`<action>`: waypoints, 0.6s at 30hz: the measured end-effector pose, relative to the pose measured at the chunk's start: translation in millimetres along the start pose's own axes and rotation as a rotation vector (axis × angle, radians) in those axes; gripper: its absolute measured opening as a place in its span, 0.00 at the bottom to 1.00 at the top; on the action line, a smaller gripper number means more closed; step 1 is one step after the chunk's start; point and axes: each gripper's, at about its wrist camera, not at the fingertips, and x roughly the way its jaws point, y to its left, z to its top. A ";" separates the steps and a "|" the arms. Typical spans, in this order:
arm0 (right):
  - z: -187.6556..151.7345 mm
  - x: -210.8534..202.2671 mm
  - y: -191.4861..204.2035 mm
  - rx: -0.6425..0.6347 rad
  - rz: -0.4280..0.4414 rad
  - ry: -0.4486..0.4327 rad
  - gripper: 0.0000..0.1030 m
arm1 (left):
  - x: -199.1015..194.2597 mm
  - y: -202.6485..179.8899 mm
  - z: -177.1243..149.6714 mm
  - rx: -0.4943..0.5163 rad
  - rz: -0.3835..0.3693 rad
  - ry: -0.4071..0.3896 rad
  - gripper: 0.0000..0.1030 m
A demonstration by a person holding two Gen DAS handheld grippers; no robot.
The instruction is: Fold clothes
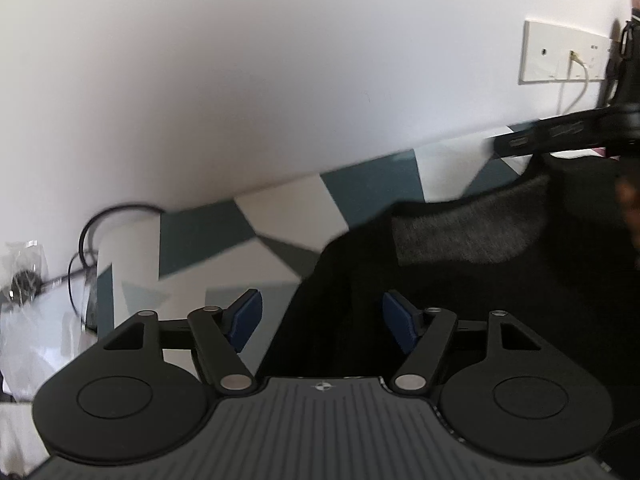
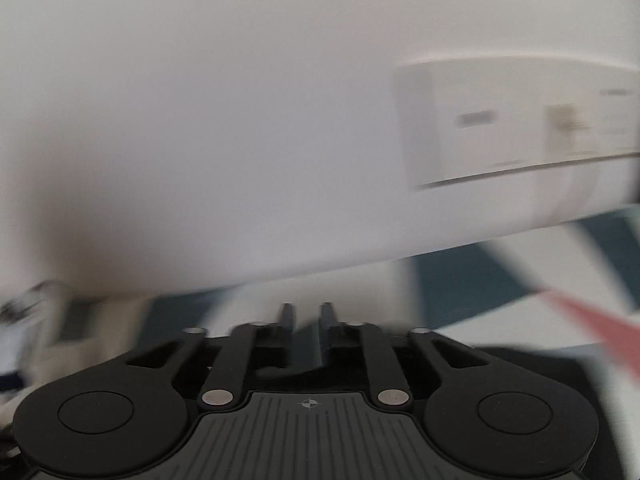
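**Hovering over dark garment, left jaws spread, right jaws nearly together**

Hanging above a patterned surface [image 1: 280, 216], the left gripper [image 1: 322, 322] is showing its jaws spread wide, the blue pads [image 1: 248, 318] well apart with nothing between them. The black garment [image 1: 460, 280] is lying ahead of and under the right-hand jaw, reaching off to the right side of the view; a grey panel [image 1: 472, 228] of it is sitting farther ahead, beyond that jaw. The left-hand jaw is hanging over bare teal, white and grey patterned cloth. A white wall plate [image 1: 564, 52] with a cable is sitting far ahead and to the right, on the white wall [image 1: 280, 80]. Black cables [image 1: 86, 240] are trailing off to the far left of the jaws.

The right gripper [image 2: 307, 316] is showing its jaws drawn close, only a narrow gap between them; whether anything is pinched there cannot be told, as the view is smeared. Ahead of them, the patterned surface is meeting the wall; a blurred wall plate is sitting up to the right.
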 end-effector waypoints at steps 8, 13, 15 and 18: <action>-15.0 45.3 65.2 -0.086 0.245 0.145 0.30 | -15.5 6.9 -44.3 0.043 0.078 0.100 0.67; -16.8 48.8 88.4 -0.135 0.254 0.145 0.08 | -19.6 20.9 -56.0 0.028 0.143 0.117 0.67; -14.4 47.5 97.8 -0.187 0.243 0.128 0.03 | -16.2 25.8 -58.6 0.043 0.192 0.137 0.46; -1.9 45.9 99.9 -0.173 0.221 0.076 0.02 | -3.5 37.2 -60.6 0.019 0.259 0.172 0.30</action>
